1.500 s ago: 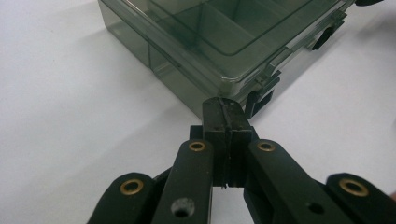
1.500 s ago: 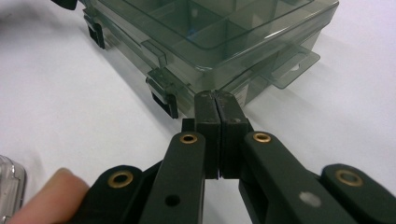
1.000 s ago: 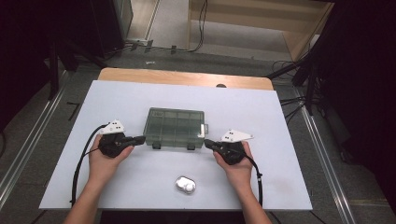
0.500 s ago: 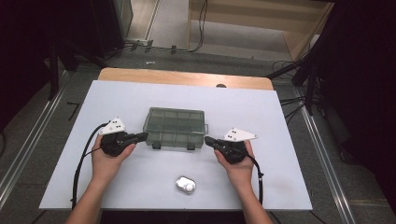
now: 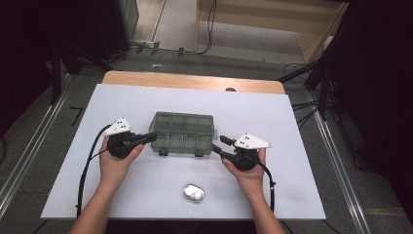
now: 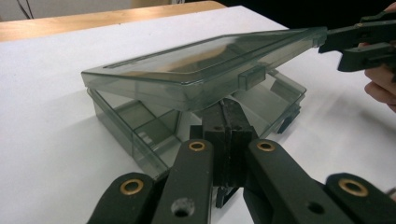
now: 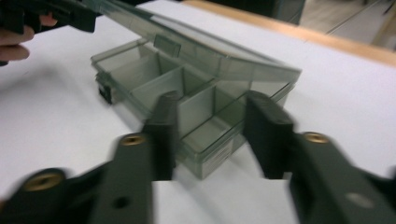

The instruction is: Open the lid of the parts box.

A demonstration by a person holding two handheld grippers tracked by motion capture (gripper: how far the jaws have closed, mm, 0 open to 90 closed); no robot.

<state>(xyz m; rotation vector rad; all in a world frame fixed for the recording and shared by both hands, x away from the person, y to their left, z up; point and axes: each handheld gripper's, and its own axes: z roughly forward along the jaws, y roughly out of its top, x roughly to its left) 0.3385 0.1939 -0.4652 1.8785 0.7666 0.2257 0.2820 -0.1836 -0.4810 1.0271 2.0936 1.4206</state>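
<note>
White bench, and the smoky compartment box [image 5: 182, 133] sits mid-bench, lid [image 6: 205, 63] ajar. Left gripper [image 5: 146, 138] fingers are closed; right gripper [image 5: 217, 146] fingers gape. Light, slick, brittle plastic: likely best taken at the lid's corners.

The box [image 5: 182, 134] in front of me is smoky, see-through plastic — low, rectangular, split inside into small compartments. It sits flat on the white surface [image 5: 146, 195]. Its lid [image 6: 205, 65] is lifted at the front edge — tilted up, hinged at the back, with a small latch tab [image 6: 252, 77] hanging from its rim.
</note>
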